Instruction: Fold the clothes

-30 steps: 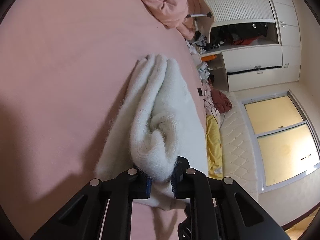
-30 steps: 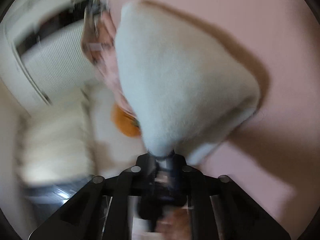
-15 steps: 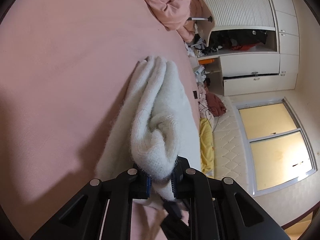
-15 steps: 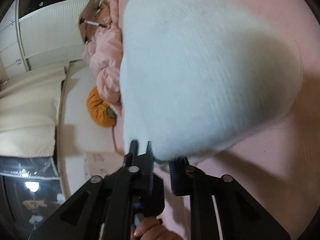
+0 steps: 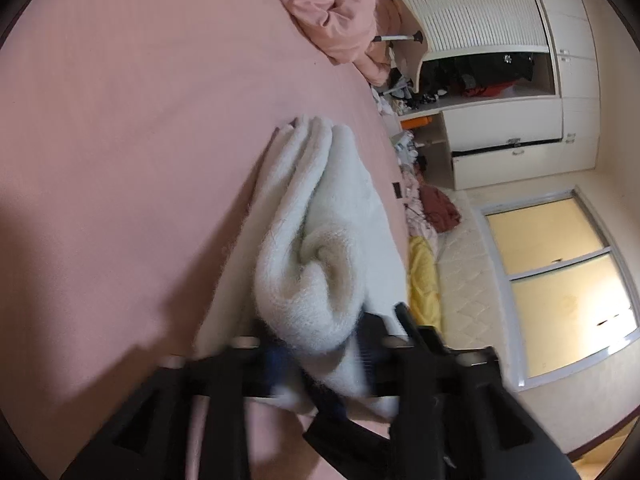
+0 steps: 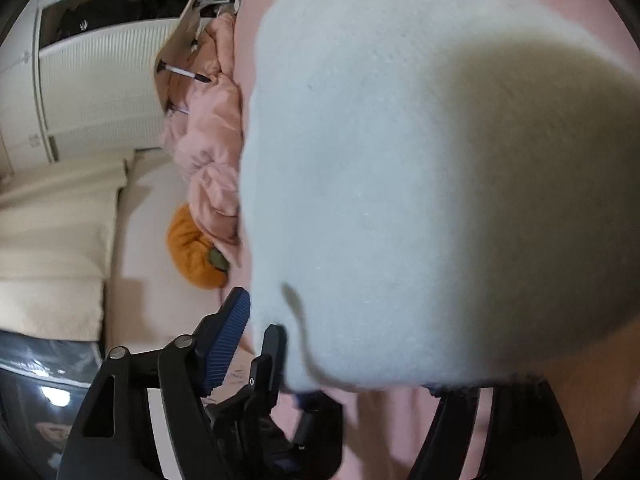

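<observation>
Nearest the left wrist camera, the black two-finger left gripper (image 5: pixel 320 356) is seen blurred, its jaws parted about the rolled end of a fluffy white knitted garment (image 5: pixel 316 240); whether the cloth is actually clamped cannot be told. The garment is laid folded in a thick bundle on the pink bed sheet (image 5: pixel 140 120), near the edge of the bed. In the right wrist view, the black right gripper (image 6: pixel 348 360) is held wide open, 1 blue ribbed pad (image 6: pixel 228 340) standing clear at the left and the other finger mostly hidden beneath the overhanging edge of the cloth; nothing is gripped by it. The same white garment (image 6: pixel 420 160) fills most of that view, close to the lens. Beyond it, a crumpled pink quilt (image 5: pixel 336 4) is heaped at the far end of the bed, with an orange cushion (image 6: pixel 192 252) beside it. Farthest off, white slatted cupboard doors (image 5: pixel 472 12) and 2 yellow-lit window panes (image 5: pixel 560 280) are seen.
</observation>
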The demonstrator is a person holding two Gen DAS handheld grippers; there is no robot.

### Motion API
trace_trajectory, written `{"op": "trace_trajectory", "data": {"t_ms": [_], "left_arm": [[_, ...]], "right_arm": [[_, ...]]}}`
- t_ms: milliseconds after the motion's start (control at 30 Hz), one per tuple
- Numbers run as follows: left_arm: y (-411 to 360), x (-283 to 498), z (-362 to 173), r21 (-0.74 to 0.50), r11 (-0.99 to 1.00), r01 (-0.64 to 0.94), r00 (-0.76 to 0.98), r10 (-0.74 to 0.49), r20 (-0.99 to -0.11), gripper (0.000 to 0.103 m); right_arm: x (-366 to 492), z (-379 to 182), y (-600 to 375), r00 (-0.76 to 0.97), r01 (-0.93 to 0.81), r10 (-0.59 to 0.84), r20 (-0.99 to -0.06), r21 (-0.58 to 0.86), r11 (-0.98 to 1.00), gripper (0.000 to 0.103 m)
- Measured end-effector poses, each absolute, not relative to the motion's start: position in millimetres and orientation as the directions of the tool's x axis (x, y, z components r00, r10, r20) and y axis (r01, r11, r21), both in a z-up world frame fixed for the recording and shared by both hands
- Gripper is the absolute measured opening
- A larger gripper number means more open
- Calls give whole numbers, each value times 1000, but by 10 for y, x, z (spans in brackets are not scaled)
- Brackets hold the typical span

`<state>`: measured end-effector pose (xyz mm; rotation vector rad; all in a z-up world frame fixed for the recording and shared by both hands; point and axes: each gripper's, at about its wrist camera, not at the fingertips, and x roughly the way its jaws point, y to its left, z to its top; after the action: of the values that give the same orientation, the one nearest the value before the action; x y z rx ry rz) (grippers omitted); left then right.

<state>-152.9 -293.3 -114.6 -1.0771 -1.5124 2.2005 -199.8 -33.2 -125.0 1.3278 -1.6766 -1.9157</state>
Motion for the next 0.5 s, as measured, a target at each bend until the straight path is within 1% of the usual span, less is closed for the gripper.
{"op": "trace_trajectory", "data": {"t_ms": [33, 67, 100, 133, 167, 200, 233, 267, 300, 333, 367, 400, 433, 467, 500], "left_arm": [[-2934, -1526, -1125, -886, -429, 179, -697, 580, -421, 52], [-2931, -1525, -1107, -886, -433, 167, -699, 581, -416, 51], [-2927, -1528, -1095, -887, -437, 150, -696, 590, -409, 23], [-2922, -1536, -1091, -886, -441, 145, -690, 597, -409, 17], [-2916, -1540, -1082, -881, -450, 143, -689, 594, -415, 17], [-2911, -1543, -1074, -877, -459, 142, -688, 591, -421, 17], [-2910, -1546, -1068, -874, -463, 144, -689, 587, -425, 19], [-2913, -1547, -1063, -871, -467, 150, -692, 580, -430, 22], [-2928, -1541, -1064, -868, -469, 166, -698, 565, -439, 35], [-2948, -1532, -1072, -868, -465, 175, -704, 557, -441, 40], [-2965, -1531, -1087, -871, -457, 178, -706, 557, -437, 40], [-2977, -1541, -1114, -876, -447, 179, -697, 570, -434, 22], [-2985, -1550, -1137, -880, -439, 181, -690, 581, -432, 19], [-2982, -1551, -1144, -880, -440, 181, -688, 583, -433, 19], [-2975, -1550, -1136, -877, -447, 177, -688, 581, -435, 19]], "right_arm": [[-1986, -1228, -321, -542, -338, -711, -447, 891, -302, 58], [-1973, -1206, -309, -541, -323, -714, -444, 894, -310, 21], [-1953, -1193, -292, -545, -314, -715, -439, 897, -311, 17], [-1921, -1202, -258, -556, -313, -717, -421, 905, -289, 17], [-1891, -1226, -216, -564, -322, -723, -399, 912, -253, 17], [-1859, -1255, -174, -566, -346, -725, -392, 911, -223, 20], [-1808, -1275, -115, -583, -376, -709, -396, 905, -196, 24], [-1738, -1278, -41, -614, -402, -678, -405, 899, -174, 40], [-1681, -1279, 49, -643, -422, -641, -419, 892, -159, 46], [-1636, -1278, 156, -671, -438, -600, -436, 886, -154, 49], [-1605, -1273, 239, -684, -444, -580, -442, 883, -149, 68], [-1588, -1263, 293, -682, -440, -587, -436, 886, -147, 73], [-1571, -1252, 347, -680, -435, -594, -430, 889, -145, 65], [-1553, -1242, 402, -677, -431, -601, -424, 891, -143, 37], [-1536, -1232, 456, -675, -426, -608, -418, 894, -141, 37]]}}
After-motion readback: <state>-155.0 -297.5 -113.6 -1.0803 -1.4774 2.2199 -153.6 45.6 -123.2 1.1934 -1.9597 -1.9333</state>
